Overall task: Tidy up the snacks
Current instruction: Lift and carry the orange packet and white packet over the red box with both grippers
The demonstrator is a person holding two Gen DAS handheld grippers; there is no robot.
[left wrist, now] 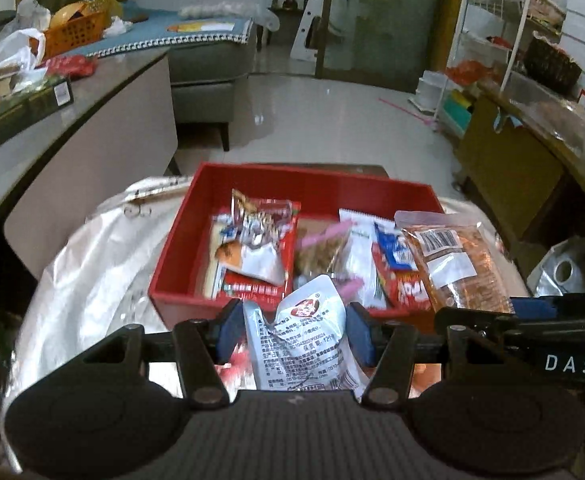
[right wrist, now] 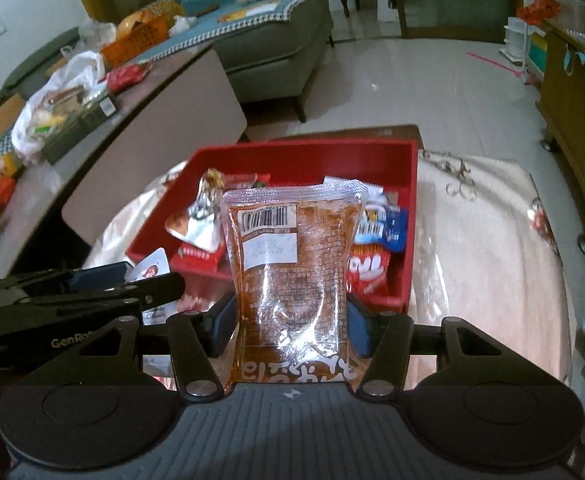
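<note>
While both jaws grip packets, the left gripper point(left wrist: 294, 334) a white pouch point(left wrist: 306, 340), the right gripper point(right wrist: 288, 330) an orange pouch point(right wrist: 292, 264), I judge placement into the red box point(right wrist: 408, 208) comes next.

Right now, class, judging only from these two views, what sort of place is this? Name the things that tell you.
Most likely a home living room: a grey sofa with a throw, a wooden cabinet along the wall, and a red box of snacks on a cloth-covered table.
</note>
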